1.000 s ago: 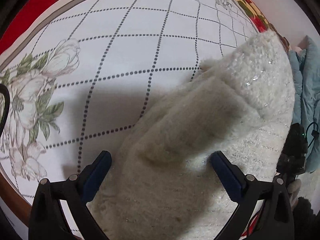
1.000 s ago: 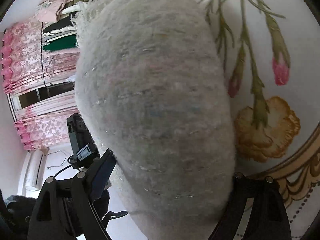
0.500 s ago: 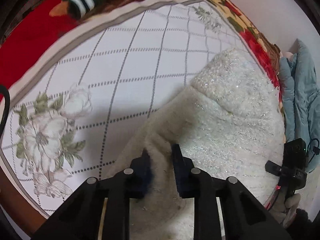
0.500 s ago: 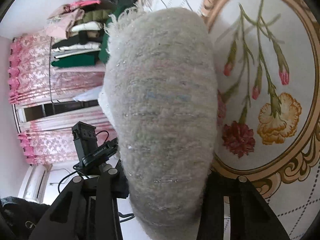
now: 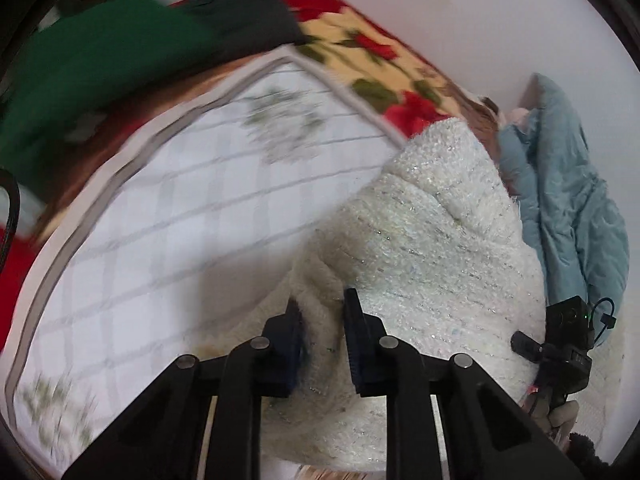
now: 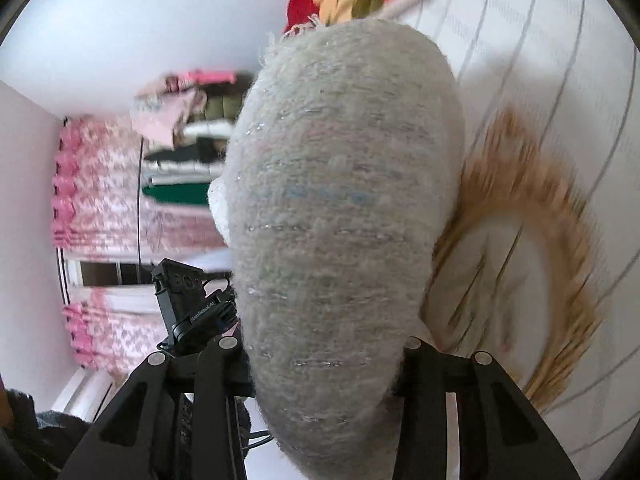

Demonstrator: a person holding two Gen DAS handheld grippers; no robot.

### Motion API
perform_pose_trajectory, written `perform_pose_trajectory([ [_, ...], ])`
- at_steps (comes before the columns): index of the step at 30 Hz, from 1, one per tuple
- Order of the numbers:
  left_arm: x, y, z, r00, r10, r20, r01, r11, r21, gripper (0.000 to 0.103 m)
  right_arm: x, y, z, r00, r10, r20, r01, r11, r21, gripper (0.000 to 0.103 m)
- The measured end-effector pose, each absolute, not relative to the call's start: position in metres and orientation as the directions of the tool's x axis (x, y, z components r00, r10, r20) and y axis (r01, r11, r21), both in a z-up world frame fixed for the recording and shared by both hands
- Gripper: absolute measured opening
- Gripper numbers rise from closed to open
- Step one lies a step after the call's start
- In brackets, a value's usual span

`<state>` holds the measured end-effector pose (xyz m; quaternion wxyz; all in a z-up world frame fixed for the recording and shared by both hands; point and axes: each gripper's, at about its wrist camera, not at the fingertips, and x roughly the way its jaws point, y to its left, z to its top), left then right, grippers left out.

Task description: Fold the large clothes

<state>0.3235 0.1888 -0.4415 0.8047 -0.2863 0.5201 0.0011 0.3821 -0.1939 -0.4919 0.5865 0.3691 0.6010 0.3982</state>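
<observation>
A fluffy white knitted garment [image 5: 432, 248] with silver threads lies bunched on the bed, and my left gripper [image 5: 323, 300] is shut on a pinched fold of it. In the right wrist view the same garment [image 6: 340, 180] fills the middle as a thick rolled hump, raised off the bedspread. My right gripper [image 6: 320, 360] is shut on it, and the cloth bulges over both fingers and hides their pads. The camera housing of the other gripper shows in each view, at the garment's right side [image 5: 564, 340] and its left side [image 6: 188, 304].
The white bedspread [image 5: 180, 220] with a grid pattern and flowers lies beneath. A green garment [image 5: 100, 60] and a red floral blanket [image 5: 380, 64] lie at its far edge, with a light blue quilted jacket [image 5: 568, 200] on the right. Folded clothes [image 6: 188, 148] and pink curtains [image 6: 100, 200] stand behind.
Both grippers were open around the garment, then shut on it. Both have since lifted, raising the garment from the bedspread, and the background now blurs.
</observation>
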Motion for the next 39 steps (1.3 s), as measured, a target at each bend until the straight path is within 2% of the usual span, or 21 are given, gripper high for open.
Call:
perform_pose_trajectory([
  [7, 0.475, 0.118, -0.480, 0.432, -0.395, -0.811, -0.196, 0.836, -0.512, 0.016, 0.533, -0.308, -0.511, 0.045, 0.895, -0.443, -0.021, 0.445, 0.896, 0.042],
  [9, 0.512, 0.094, -0.497, 0.406, -0.405, -0.819, -0.177, 0.844, -0.506, 0.016, 0.576, -0.340, -0.526, 0.049, 0.894, -0.445, 0.004, 0.446, 0.895, 0.042],
  [14, 0.562, 0.048, -0.528, 0.326, -0.376, -0.867, -0.139, 0.888, -0.437, 0.017, 0.645, -0.393, -0.566, 0.034, 0.852, -0.522, 0.073, 0.519, 0.852, 0.046],
  [17, 0.570, 0.037, -0.538, 0.286, -0.337, -0.897, -0.132, 0.914, -0.385, 0.026, 0.659, -0.405, -0.585, -0.001, 0.827, -0.562, 0.097, 0.560, 0.823, 0.055],
  [19, 0.568, 0.033, -0.536, 0.276, -0.306, -0.911, -0.125, 0.928, -0.350, 0.029, 0.662, -0.411, -0.591, -0.021, 0.806, -0.592, 0.093, 0.591, 0.801, 0.066],
  [20, 0.566, 0.032, -0.533, 0.276, -0.289, -0.917, -0.123, 0.935, -0.332, 0.033, 0.664, -0.417, -0.593, -0.028, 0.791, -0.612, 0.087, 0.612, 0.786, 0.068],
  [22, 0.561, 0.034, -0.528, 0.288, -0.254, -0.923, -0.128, 0.945, -0.299, 0.042, 0.655, -0.426, -0.592, -0.032, 0.729, -0.684, 0.072, 0.684, 0.726, 0.079],
  [25, 0.549, 0.030, -0.514, 0.323, -0.173, -0.930, -0.104, 0.971, -0.216, 0.079, 0.640, -0.422, -0.563, 0.024, 0.589, -0.807, -0.003, 0.808, 0.589, 0.083],
  [26, 0.542, 0.028, -0.508, 0.331, -0.138, -0.934, -0.097, 0.979, -0.180, 0.103, 0.634, -0.421, -0.551, 0.051, 0.525, -0.849, -0.030, 0.851, 0.524, 0.083],
  [28, 0.531, 0.022, -0.495, 0.347, -0.070, -0.935, -0.089, 0.990, -0.108, 0.103, 0.615, -0.407, -0.522, 0.122, 0.353, -0.928, -0.072, 0.935, 0.346, 0.083],
  [31, 0.512, 0.016, -0.471, 0.369, 0.006, -0.929, -0.096, 0.995, -0.032, 0.103, 0.580, -0.392, -0.479, 0.226, 0.112, -0.968, -0.061, 0.993, 0.101, 0.083],
  [35, 0.481, 0.011, -0.427, 0.402, 0.037, -0.915, -0.121, 0.993, -0.012, 0.103, 0.520, -0.333, -0.410, 0.310, -0.035, -0.950, -0.004, 0.999, -0.039, 0.083],
  [39, 0.447, 0.003, -0.371, 0.457, 0.045, -0.889, -0.109, 0.994, -0.006, 0.103, 0.455, -0.295, -0.341, 0.378, -0.110, -0.919, 0.064, 0.994, -0.092, 0.083],
])
